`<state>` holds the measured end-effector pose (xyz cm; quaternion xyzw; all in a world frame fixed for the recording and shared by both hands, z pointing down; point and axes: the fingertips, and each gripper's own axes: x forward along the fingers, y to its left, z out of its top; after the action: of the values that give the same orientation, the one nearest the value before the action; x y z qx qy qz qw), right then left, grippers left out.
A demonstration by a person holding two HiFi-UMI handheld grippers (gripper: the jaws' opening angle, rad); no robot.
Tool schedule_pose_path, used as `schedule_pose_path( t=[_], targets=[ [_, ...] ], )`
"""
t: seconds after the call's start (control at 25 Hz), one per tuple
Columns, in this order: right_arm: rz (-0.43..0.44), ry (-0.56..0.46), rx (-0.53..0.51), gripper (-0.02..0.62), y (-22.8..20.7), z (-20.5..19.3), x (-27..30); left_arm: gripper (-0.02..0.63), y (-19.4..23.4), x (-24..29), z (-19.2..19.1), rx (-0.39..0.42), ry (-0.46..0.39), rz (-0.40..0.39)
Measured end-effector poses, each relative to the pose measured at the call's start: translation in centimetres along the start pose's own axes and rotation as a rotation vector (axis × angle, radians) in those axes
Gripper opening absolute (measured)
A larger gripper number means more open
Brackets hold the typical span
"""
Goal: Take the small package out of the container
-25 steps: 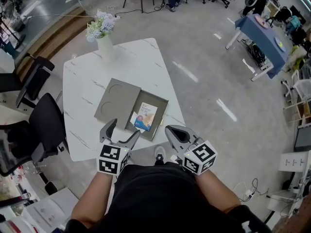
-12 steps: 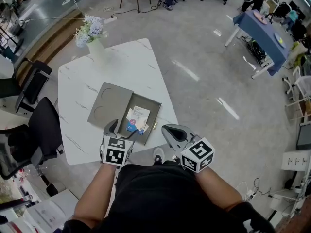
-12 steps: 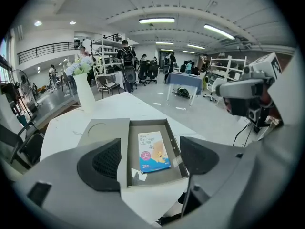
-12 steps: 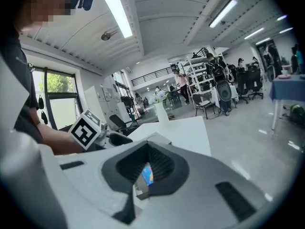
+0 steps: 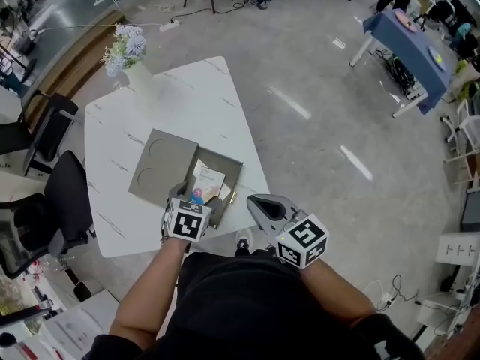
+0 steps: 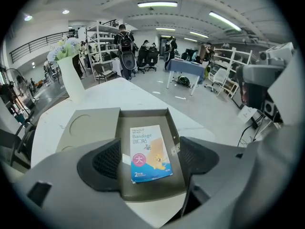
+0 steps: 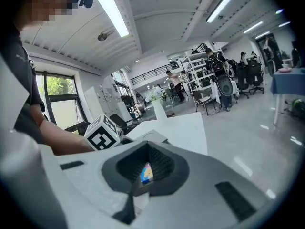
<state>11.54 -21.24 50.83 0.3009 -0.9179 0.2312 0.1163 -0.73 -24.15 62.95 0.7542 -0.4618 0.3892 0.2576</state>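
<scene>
A small blue-and-white bandage package (image 6: 148,151) lies flat inside an open grey box (image 6: 143,116) on the white table (image 5: 195,103). In the head view the package (image 5: 206,180) shows just beyond my left gripper (image 5: 193,196). The left gripper (image 6: 150,168) is open and low over the box's near end, one jaw on each side of the package, with nothing held. My right gripper (image 5: 262,205) hangs off the table's near right edge, shut and empty. A sliver of the package (image 7: 146,173) shows through the hollow between the right gripper's (image 7: 147,151) pads.
The box's lid (image 5: 159,167) lies flat to the left of the box. A white vase of flowers (image 5: 124,51) stands at the table's far corner. Black chairs (image 5: 67,193) stand left of the table. Bare floor lies to the right.
My left gripper has moved forward from the table's near edge to over the box, its jaws now on either side of the package. The right gripper has hardly moved.
</scene>
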Motion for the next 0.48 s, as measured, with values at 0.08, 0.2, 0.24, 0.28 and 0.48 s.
schedule_pose_path(
  t=[0.08, 0.2, 0.24, 0.28, 0.48],
  targets=[
    [-0.002, 0.007, 0.009, 0.002, -0.5, -0.3, -0.3, 0.387, -0.7, 1.0, -0.2, 0.008, 0.026, -0.008],
    [-0.005, 0.014, 0.029, 0.002, -1.2, -0.7, -0.5, 0.387, -1.3, 2.5, -0.4, 0.017, 0.061, -0.013],
    [-0.006, 0.017, 0.035, 0.002, -1.3, -0.9, -0.5, 0.387, -1.2, 2.9, -0.6, 0.018, 0.073, -0.009],
    [-0.006, 0.022, 0.041, 0.002, -1.5, -1.1, -0.4, 0.387, -1.0, 3.3, -0.7, 0.018, 0.085, -0.004],
    [-0.003, 0.038, 0.065, 0.002, -2.0, -1.7, 0.0, 0.387, -0.2, 5.2, -2.0, -0.007, 0.133, -0.001]
  ],
)
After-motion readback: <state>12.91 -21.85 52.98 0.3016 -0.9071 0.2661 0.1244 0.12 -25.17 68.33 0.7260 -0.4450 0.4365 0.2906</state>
